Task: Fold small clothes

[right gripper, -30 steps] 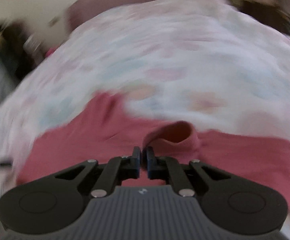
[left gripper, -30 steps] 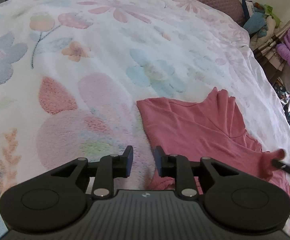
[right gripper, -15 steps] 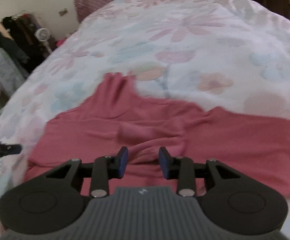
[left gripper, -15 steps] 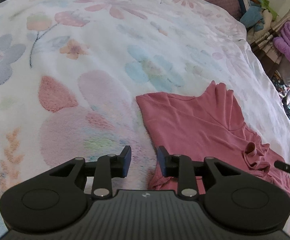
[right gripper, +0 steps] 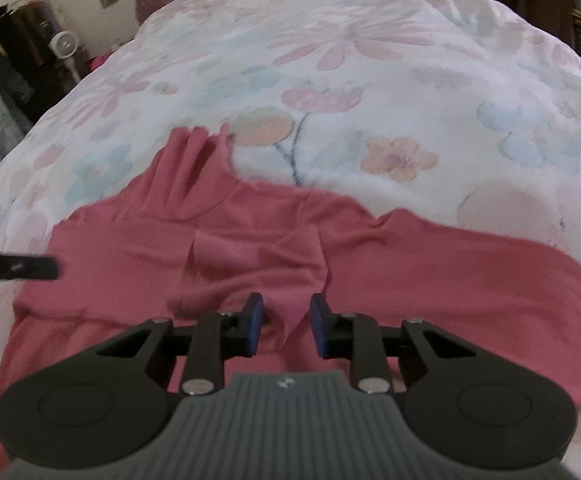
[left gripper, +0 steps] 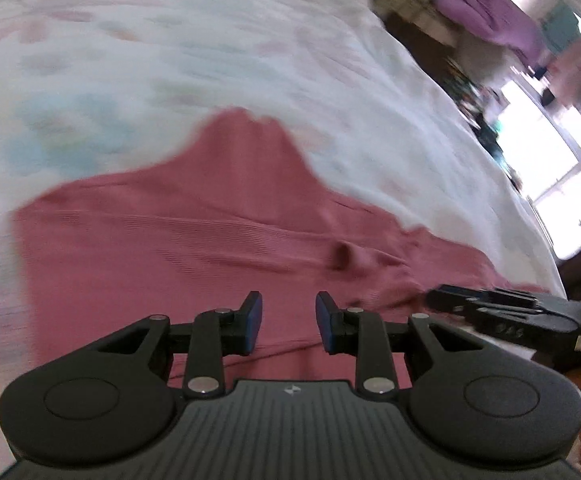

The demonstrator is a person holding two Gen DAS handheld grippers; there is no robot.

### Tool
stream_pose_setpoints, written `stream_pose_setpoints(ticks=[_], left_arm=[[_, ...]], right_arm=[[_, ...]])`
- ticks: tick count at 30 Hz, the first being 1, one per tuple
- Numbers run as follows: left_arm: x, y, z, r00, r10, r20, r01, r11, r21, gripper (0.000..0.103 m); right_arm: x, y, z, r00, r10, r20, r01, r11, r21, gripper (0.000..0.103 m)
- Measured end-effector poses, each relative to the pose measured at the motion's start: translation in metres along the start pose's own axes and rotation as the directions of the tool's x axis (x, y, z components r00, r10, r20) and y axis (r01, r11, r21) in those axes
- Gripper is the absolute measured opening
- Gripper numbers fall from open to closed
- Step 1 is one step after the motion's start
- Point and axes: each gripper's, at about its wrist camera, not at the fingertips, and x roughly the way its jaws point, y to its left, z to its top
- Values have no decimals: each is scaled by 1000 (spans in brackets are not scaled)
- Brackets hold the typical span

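Hovering both hand-held grippers over the pink top (right gripper: pixel 250 248), spread flat on the flowered bed (right gripper: pixel 370 60), I ready a fold. Left hand-held gripper (left gripper: pixel 288 322) narrow and empty; right hand-held gripper (right gripper: pixel 286 330) closing around a raised ridge of cloth, pads not yet pressing.

Both grippers angled down, jaws apart

The left gripper (left gripper: pixel 288 322) tilts downward with its blue-padded fingers (left gripper: pixel 253 320) parted, a clear gap between them and nothing pinched; its view is smeared with motion. The right gripper (right gripper: pixel 285 330) points down at a similar slant, its jaws closing with a ridge of cloth standing between the pads (right gripper: pixel 255 326), though neither pad seems to press on it. From the left camera the right gripper's black body shows low at the right edge, just beside the left one. From the right camera, one black left finger pokes in at the left edge.
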Motion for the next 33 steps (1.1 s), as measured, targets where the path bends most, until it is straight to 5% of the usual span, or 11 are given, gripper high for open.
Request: stream_pose_setpoints(ticks=[6,8,10,14,17,21,25,27,30,33], left_arm=[[58,-43,-5,998,-31,-61,34,998,46,33],[73,-43,-3,997,-28,-68,30,999,18,32],[80,-44,-1,995,-43,-91,47,998,36,5],[59,-39,-3,998,-59,-32,60,996,60,5],[71,-33,-12,996,6,-94,3,996,93,5],[67,-29,-12,994,-16,-112,24,998,65,15],[56,-26,2,997,-47,-61,50,998,44,52],[57,-20,14,997,-64,-33,64,998,-15,53],[75,-11,28,994,-96,-51,88,988,-129,52],[95,-10,28,995,-69,-76,57,987,-150,38]], right_arm=[[9,2,-10,1000,10,-16,-11,999,-44,22],[16,1,-11,1000,7,-17,-8,999,-50,10],[17,-3,-11,1000,24,-18,-24,999,-35,0],[-3,-15,-13,997,82,4,-82,996,-29,0],[7,-15,-23,990,129,-56,-131,991,-31,0],[21,-15,-35,991,112,-77,-114,993,-22,0],[10,-17,-33,991,119,-66,-121,992,-30,8],[1,-18,-27,993,110,-32,-112,993,-37,24],[-5,-28,-14,995,96,16,-96,995,15,24],[1,-31,-7,994,109,25,-110,993,47,19]])
